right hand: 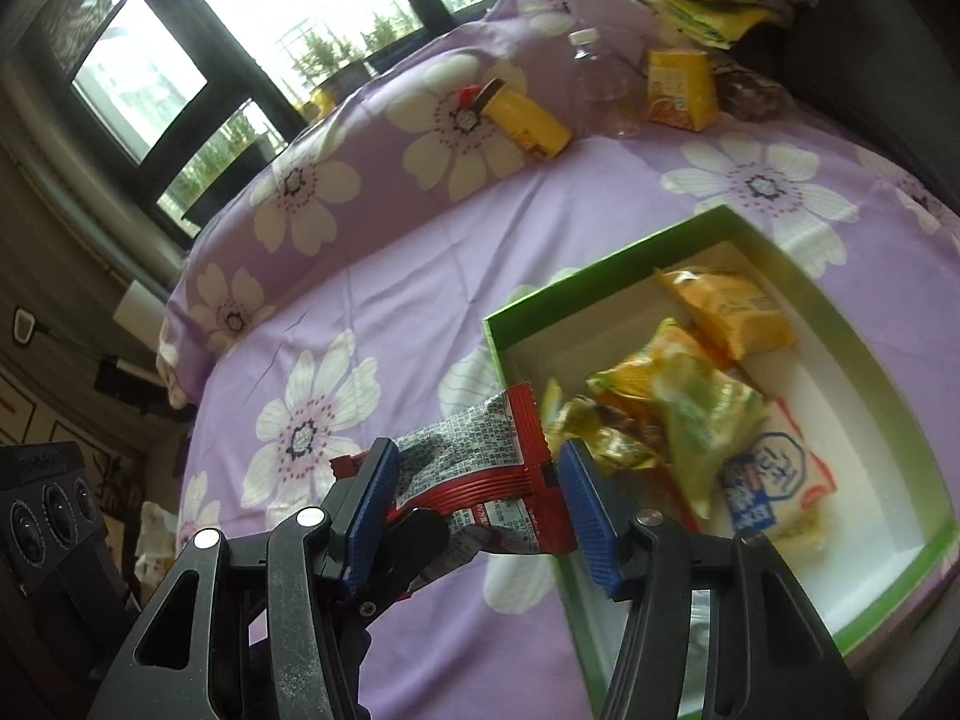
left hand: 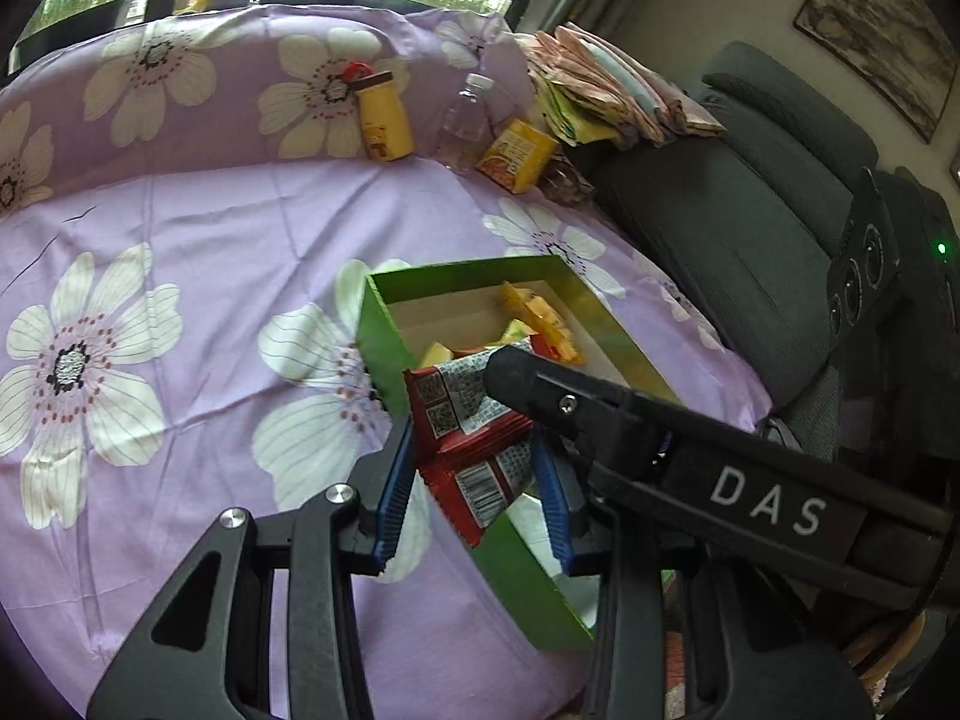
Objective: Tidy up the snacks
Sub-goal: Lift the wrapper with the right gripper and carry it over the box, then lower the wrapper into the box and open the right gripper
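A red snack packet point(left hand: 474, 438) with grey print and a barcode hangs over the near edge of an open green box point(left hand: 384, 324). My left gripper point(left hand: 474, 480) has its blue pads on both sides of the packet. My right gripper point(right hand: 474, 498) also has the same packet point(right hand: 480, 468) between its blue pads; its black finger point(left hand: 540, 390) crosses the left wrist view. The green box point(right hand: 606, 261) holds several snack bags: yellow point(right hand: 738, 312), green-yellow point(right hand: 696, 420) and white-blue point(right hand: 774, 480).
The box sits on a purple flowered sheet point(left hand: 180, 228). At the back lie a yellow bottle point(left hand: 384, 120), a clear plastic bottle point(left hand: 468, 114), a yellow carton point(left hand: 519, 156) and a pile of folded cloths point(left hand: 600, 90). A dark grey sofa point(left hand: 750, 192) stands to the right.
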A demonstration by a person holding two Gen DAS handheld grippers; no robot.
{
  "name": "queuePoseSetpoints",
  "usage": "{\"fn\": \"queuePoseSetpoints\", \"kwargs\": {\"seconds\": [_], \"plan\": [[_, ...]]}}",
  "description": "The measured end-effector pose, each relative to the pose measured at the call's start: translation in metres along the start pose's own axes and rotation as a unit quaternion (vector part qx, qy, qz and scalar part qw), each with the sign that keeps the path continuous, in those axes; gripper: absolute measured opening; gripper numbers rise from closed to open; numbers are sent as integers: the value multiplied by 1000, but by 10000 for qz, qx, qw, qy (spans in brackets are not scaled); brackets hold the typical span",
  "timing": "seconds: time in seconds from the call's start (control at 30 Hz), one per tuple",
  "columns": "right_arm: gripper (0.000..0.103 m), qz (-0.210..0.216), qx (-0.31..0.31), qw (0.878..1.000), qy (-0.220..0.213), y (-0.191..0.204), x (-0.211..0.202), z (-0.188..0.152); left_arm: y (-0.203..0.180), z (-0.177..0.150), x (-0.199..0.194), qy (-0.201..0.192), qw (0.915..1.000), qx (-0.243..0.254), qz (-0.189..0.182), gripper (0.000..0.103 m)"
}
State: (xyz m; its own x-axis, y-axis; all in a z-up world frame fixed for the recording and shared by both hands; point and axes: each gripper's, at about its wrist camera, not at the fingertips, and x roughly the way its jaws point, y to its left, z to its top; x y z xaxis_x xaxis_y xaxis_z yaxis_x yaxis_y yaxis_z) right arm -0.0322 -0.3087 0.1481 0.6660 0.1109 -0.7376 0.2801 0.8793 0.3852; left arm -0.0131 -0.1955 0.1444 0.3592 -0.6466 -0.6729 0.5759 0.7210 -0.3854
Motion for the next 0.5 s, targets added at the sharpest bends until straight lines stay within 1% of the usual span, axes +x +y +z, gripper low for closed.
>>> {"fn": "queuePoseSetpoints", "kwargs": {"seconds": [0.2,0.37,0.5], "plan": [[59,-310,463,9983,-178,-43,-25,-10,-37,-9,25,271,9986,328,-299,37],[59,-530,746,9955,-259,-72,-36,-17,-55,-14,46,521,9966,389,-503,37],[59,-630,932,9934,-226,-88,-35,-20,-61,-17,60,701,9953,368,-566,38]]}}
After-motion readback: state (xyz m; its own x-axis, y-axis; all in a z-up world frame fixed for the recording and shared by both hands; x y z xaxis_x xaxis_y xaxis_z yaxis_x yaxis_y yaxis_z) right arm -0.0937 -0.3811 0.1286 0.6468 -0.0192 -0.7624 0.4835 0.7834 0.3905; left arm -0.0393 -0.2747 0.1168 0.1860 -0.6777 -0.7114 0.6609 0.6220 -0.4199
